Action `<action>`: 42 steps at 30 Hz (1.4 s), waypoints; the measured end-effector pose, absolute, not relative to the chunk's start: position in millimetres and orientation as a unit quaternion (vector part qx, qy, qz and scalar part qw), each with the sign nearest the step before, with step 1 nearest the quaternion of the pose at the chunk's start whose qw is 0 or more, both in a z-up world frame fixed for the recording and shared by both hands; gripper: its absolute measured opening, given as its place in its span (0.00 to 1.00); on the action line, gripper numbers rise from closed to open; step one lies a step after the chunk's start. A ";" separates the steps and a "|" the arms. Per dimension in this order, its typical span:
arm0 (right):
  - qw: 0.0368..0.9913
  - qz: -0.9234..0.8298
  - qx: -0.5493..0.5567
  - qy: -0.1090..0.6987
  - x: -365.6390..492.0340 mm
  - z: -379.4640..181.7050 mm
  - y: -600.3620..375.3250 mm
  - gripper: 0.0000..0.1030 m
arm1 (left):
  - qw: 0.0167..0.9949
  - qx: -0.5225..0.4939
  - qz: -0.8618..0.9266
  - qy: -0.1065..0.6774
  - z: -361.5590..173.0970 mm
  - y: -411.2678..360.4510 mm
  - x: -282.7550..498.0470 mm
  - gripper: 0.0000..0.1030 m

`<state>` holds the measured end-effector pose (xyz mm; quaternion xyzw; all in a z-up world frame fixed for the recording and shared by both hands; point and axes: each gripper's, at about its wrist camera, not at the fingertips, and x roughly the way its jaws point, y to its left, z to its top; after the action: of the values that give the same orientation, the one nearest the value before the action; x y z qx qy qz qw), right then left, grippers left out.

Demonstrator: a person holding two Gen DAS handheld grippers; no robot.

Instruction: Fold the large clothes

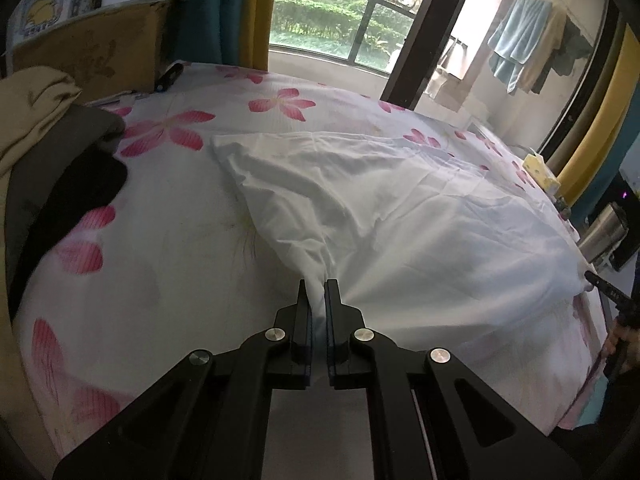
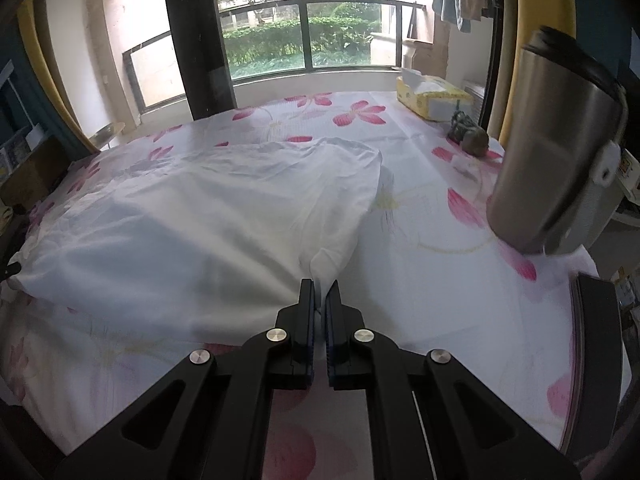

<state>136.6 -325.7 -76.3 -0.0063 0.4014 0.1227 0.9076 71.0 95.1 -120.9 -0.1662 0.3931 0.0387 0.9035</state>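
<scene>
A large white garment [image 1: 380, 208] lies spread on a bed covered with a white sheet with pink flowers [image 1: 168, 132]. The left claw [image 1: 319, 292] is pressed together on a bunched corner of the garment at its near edge, and the cloth rises in a tight fold between the two fingers. The right claw [image 2: 320, 292] also pinches a corner of the same garment [image 2: 208, 208], at its near right side. In the left wrist view, the right claw is seen at the far right edge, touching the cloth. A pile of dark and beige clothes [image 1: 52, 148] lies at the left side of the bed. On the right side stand a steel flask [image 2: 556, 152] and, farther back, a yellow tissue pack [image 2: 432, 98].
</scene>
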 end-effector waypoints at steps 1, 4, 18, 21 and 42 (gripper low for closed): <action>0.907 0.122 -0.008 0.403 133.9 -77.3 -325.8 0.04 | 0.903 -0.166 0.039 0.393 -121.2 94.7 68.3 0.06; 0.906 0.119 -0.011 0.407 126.7 -80.7 -326.9 0.04 | 0.904 -0.162 0.035 0.395 -121.6 92.0 57.9 0.06; 0.898 0.099 -0.022 0.428 105.6 -92.9 -328.4 0.05 | 0.896 -0.140 0.022 0.421 -128.5 88.0 32.0 0.06; 0.896 0.099 -0.019 0.432 106.0 -91.9 -329.7 0.05 | 0.893 -0.136 0.033 0.427 -120.0 93.6 32.9 0.23; 0.906 0.072 -0.012 0.417 124.6 -55.3 -339.7 0.09 | 0.895 -0.129 0.110 0.413 -111.8 133.8 107.4 0.46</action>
<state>124.6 -339.7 -55.3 -0.0116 0.4174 0.0717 0.9058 107.4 133.8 -111.8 -0.1289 0.4130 0.1103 0.8948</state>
